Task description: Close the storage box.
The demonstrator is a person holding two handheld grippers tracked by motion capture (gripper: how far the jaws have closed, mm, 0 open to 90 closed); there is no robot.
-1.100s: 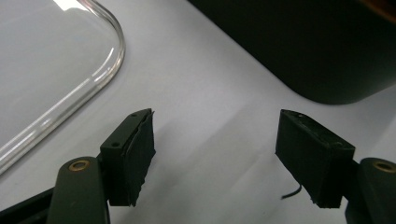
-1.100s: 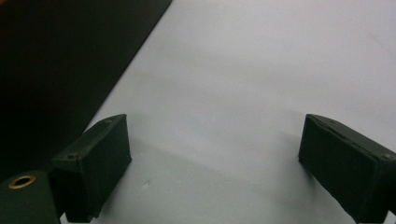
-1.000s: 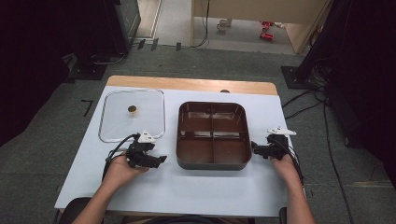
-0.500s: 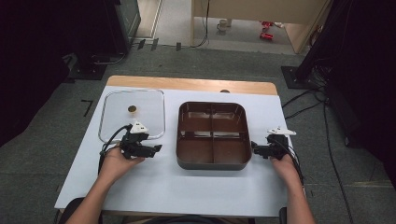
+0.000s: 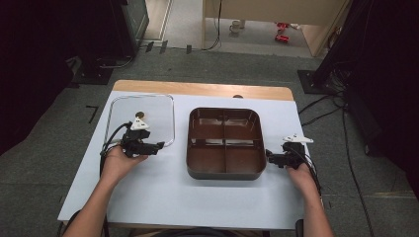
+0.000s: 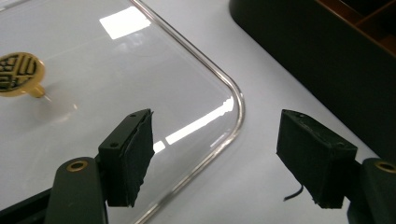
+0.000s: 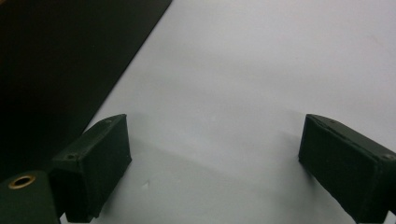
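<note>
The glass lid (image 5: 141, 120) lay flat on the tabletop (image 5: 163, 197), left of the tray (image 5: 225, 143). Over its near corner, the left gripper (image 6: 215, 154) had its fingers wide apart, empty. Stiff, slippery, breakable, the lid was probably best lifted by its knob (image 6: 18, 74). The right gripper (image 7: 212, 163) gaped empty beside the tray.

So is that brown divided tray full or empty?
Empty. In the high view, all four compartments of the brown tray show bare floors, and its clear lid lies flat on the table beside it.
</note>
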